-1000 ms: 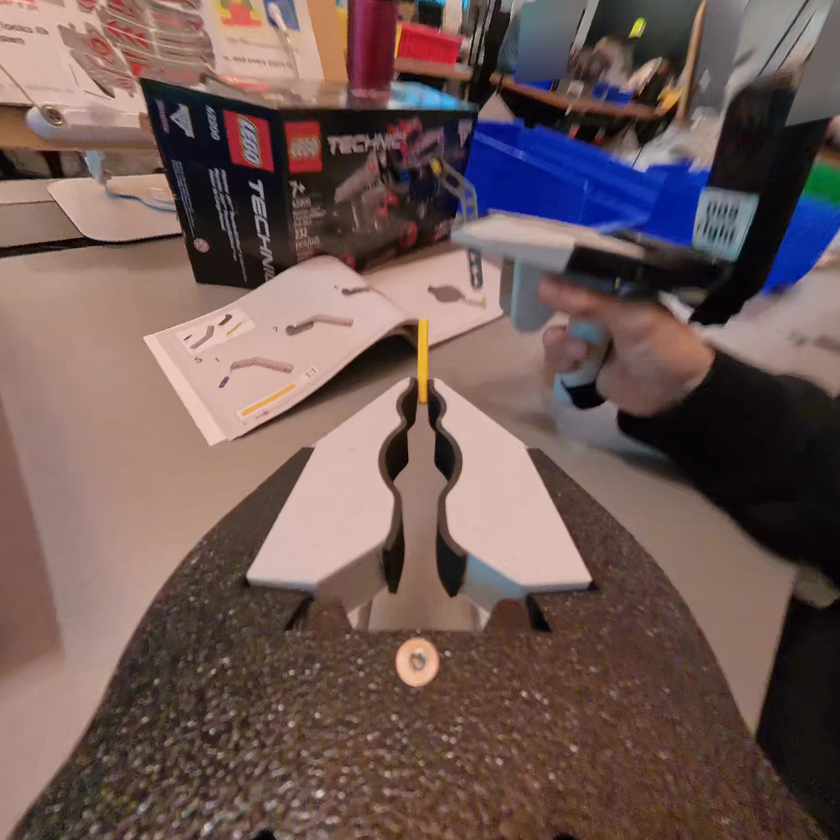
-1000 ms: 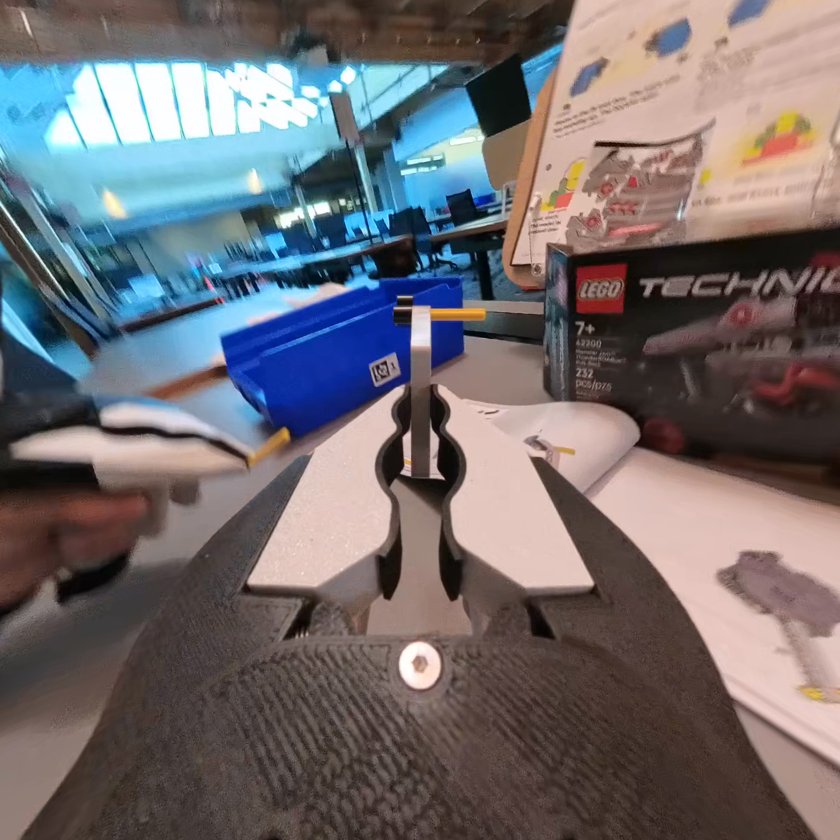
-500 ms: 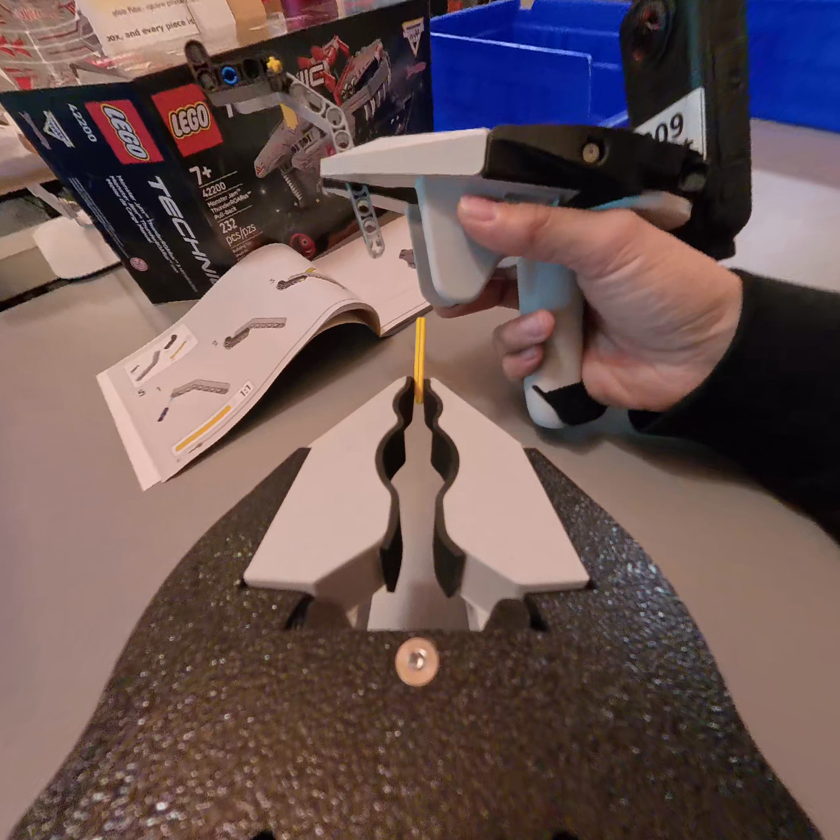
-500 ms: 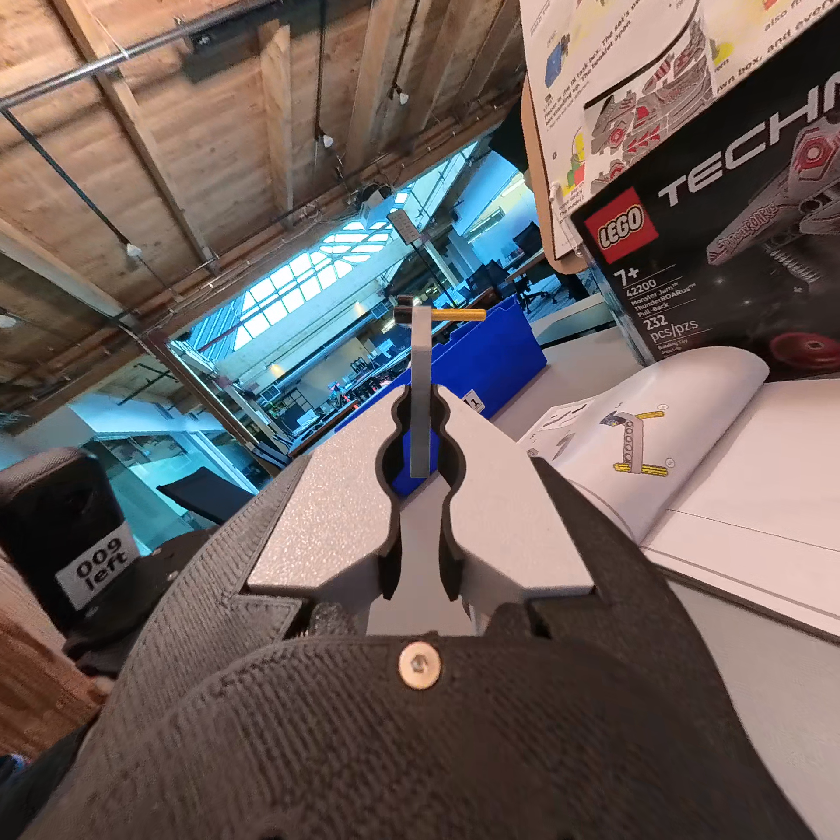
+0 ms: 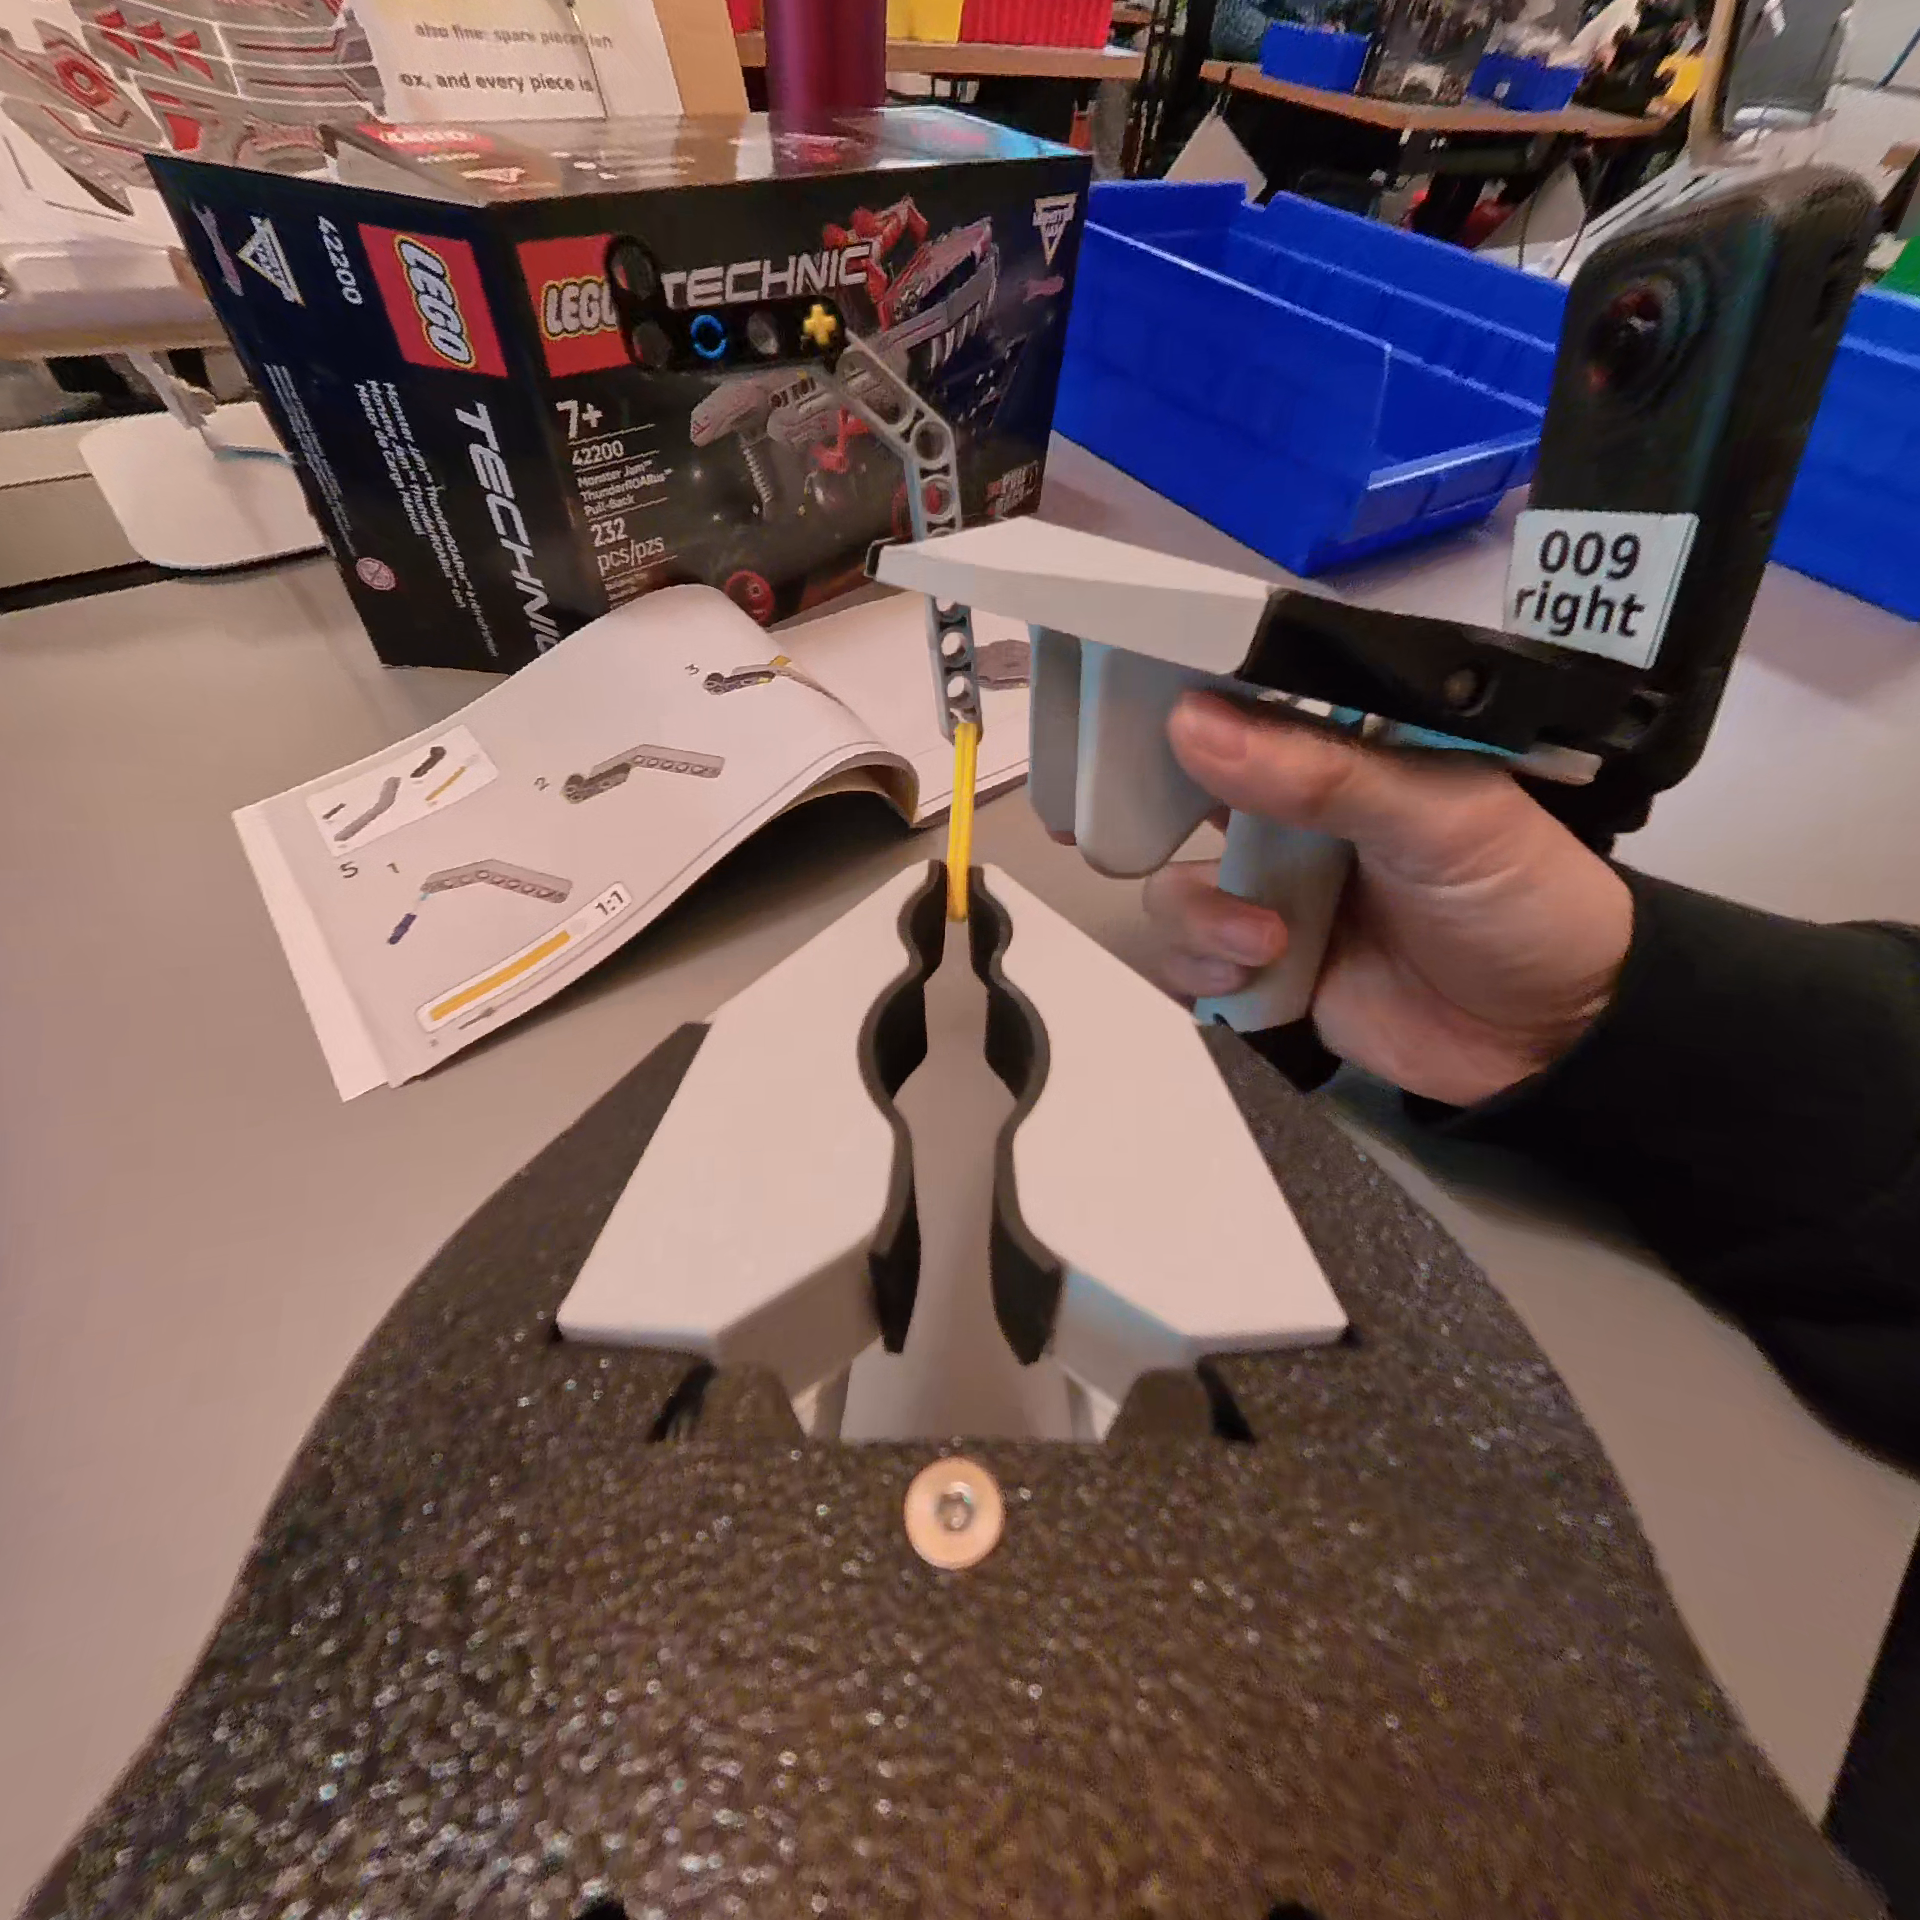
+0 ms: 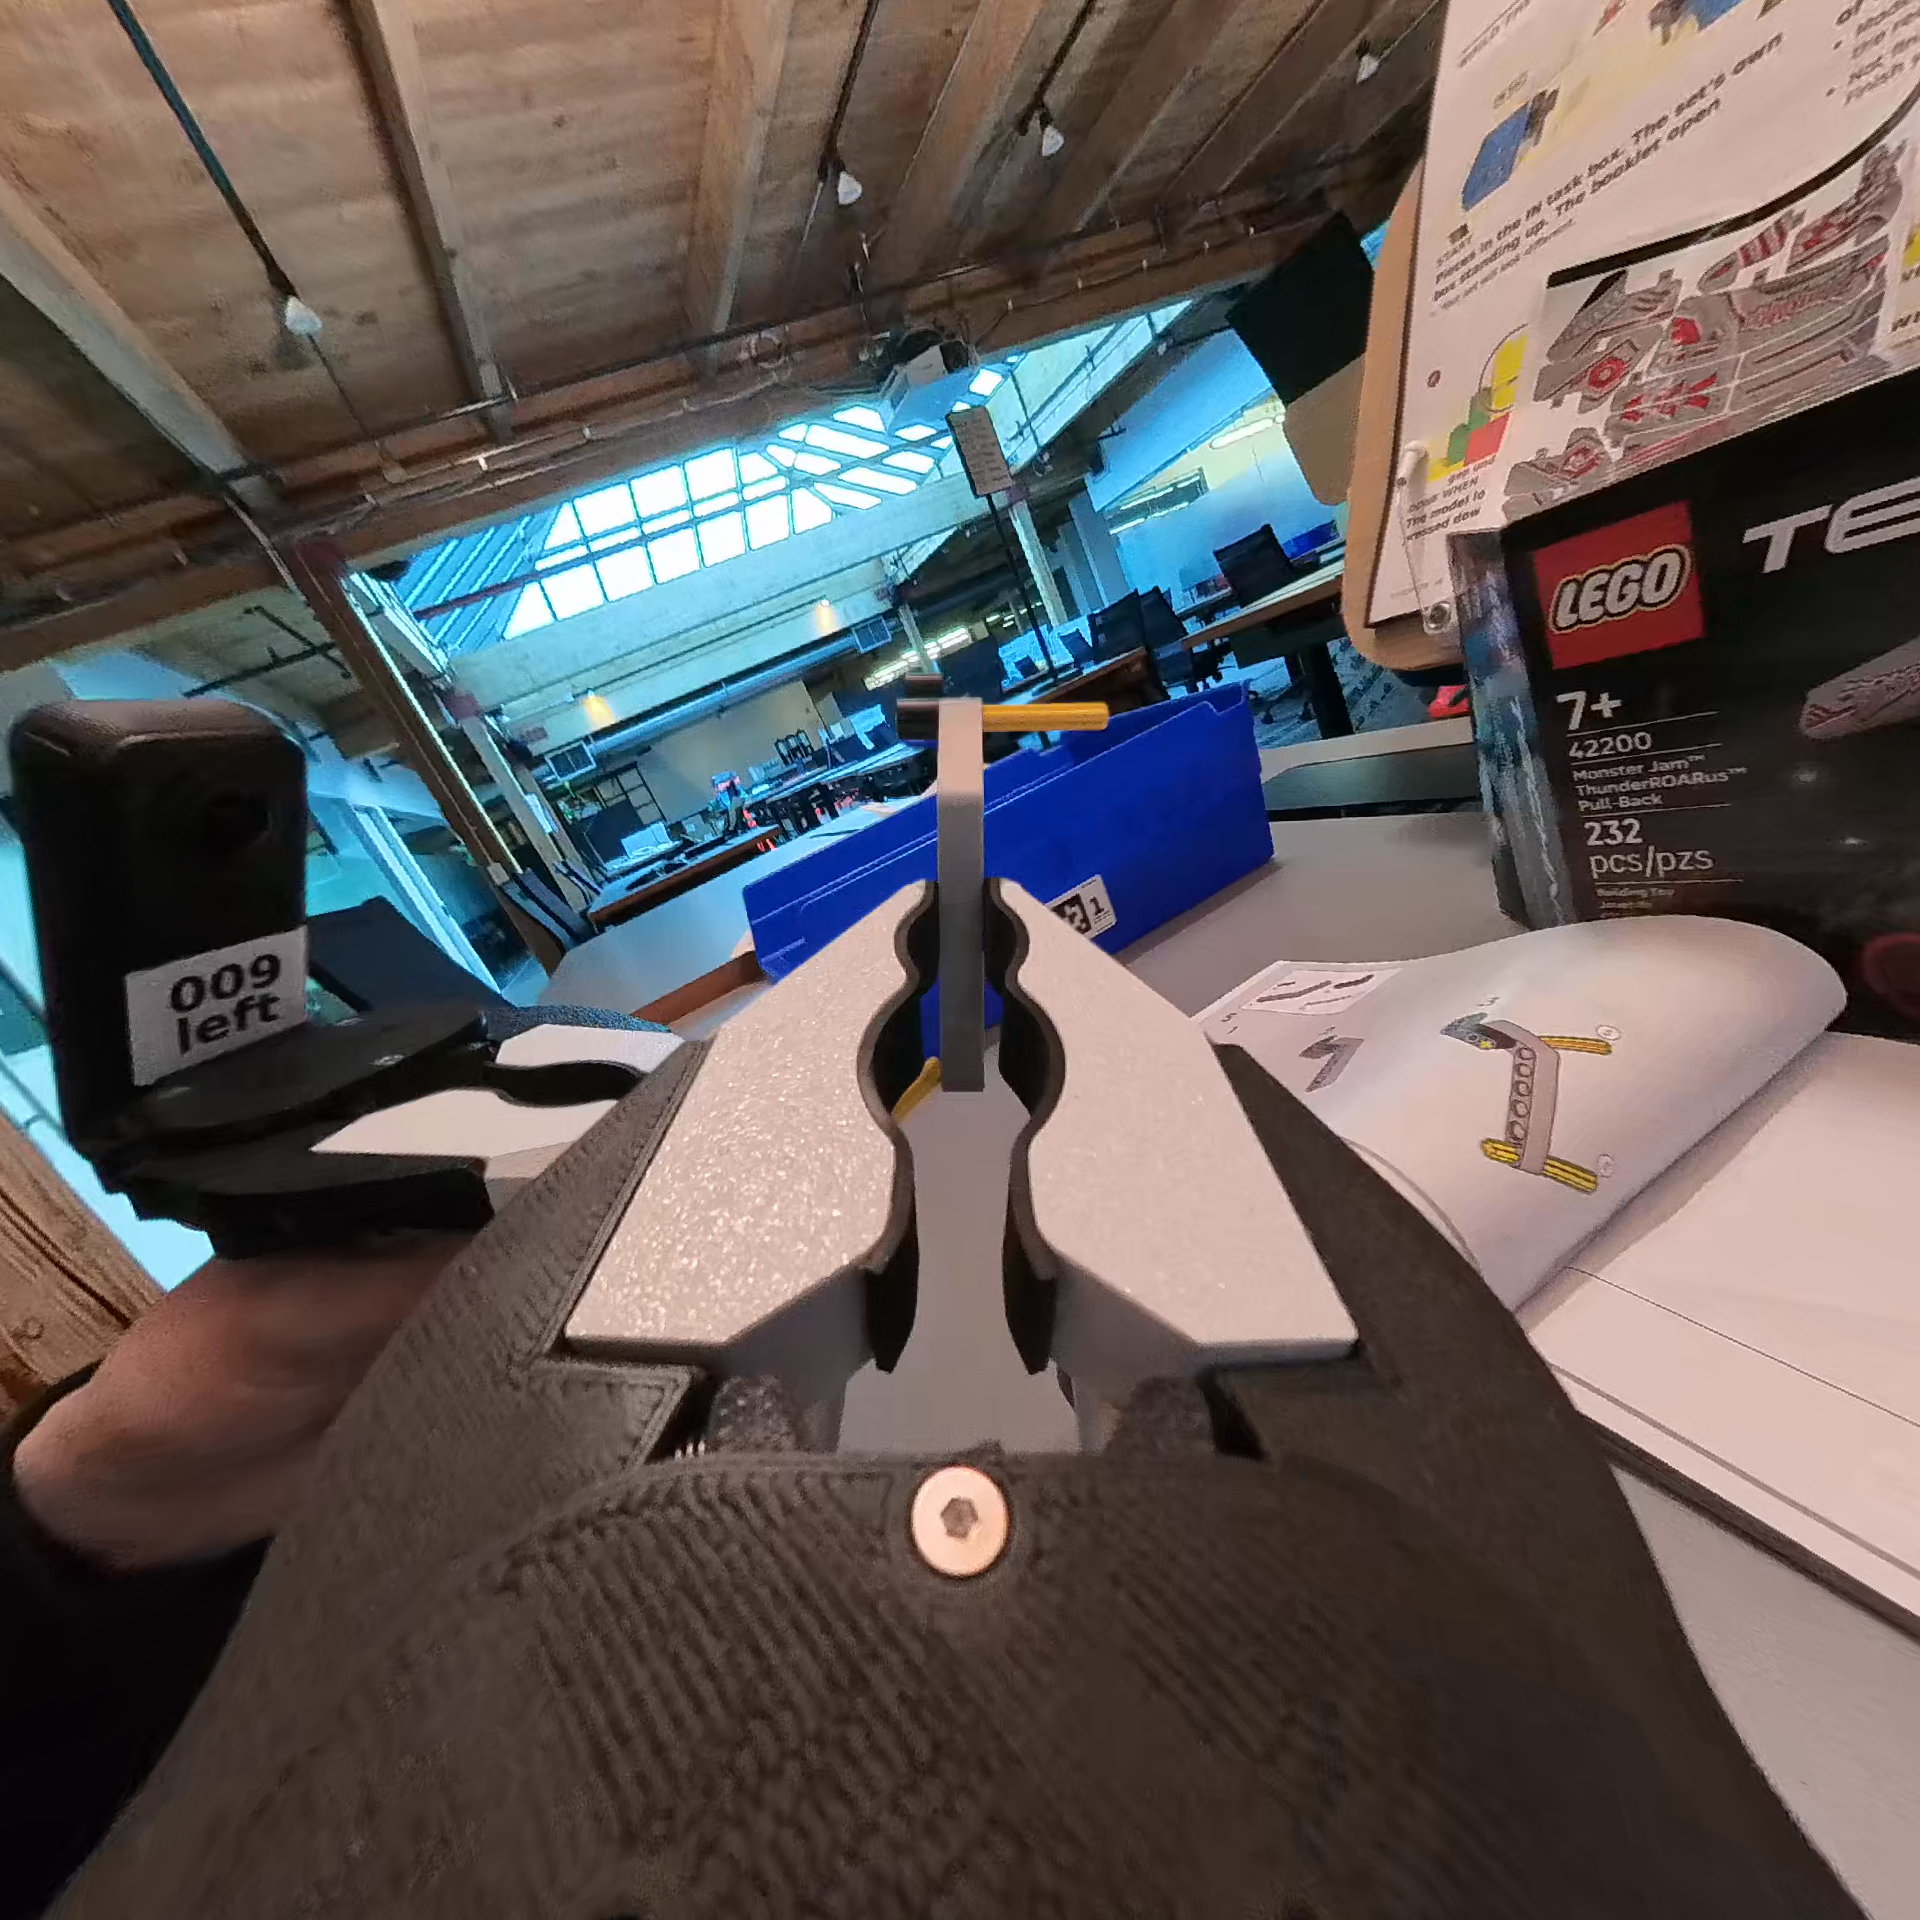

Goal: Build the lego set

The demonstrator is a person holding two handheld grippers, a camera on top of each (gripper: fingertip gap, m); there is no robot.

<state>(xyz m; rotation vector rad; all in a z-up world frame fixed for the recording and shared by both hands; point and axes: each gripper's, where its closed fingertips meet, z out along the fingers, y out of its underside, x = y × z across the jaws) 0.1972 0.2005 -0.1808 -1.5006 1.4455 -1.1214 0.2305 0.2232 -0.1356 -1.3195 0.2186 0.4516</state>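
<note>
Above the table, left claw (image 5: 958, 902) pinches yellow axle (image 5: 962, 821); right claw (image 6: 961, 914) clamps grey beam (image 6: 960, 831).

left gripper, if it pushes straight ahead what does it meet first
Likely the grey lego beam: the left gripper holds a yellow axle whose tip sits at the beam's bottom hole. Whether it has entered is unclear.

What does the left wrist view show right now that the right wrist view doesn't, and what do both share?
Only the left wrist view shows the black beam with its blue pin atop the grey beam, and the left gripper pinching a yellow axle whose tip meets that beam's lowest hole.

Only the right wrist view shows a second yellow axle sticking sideways from the beam's top, plus the wooden ceiling.

Both show the right gripper clamping the grey beam, the open booklet, the set box and the blue bin.
</note>
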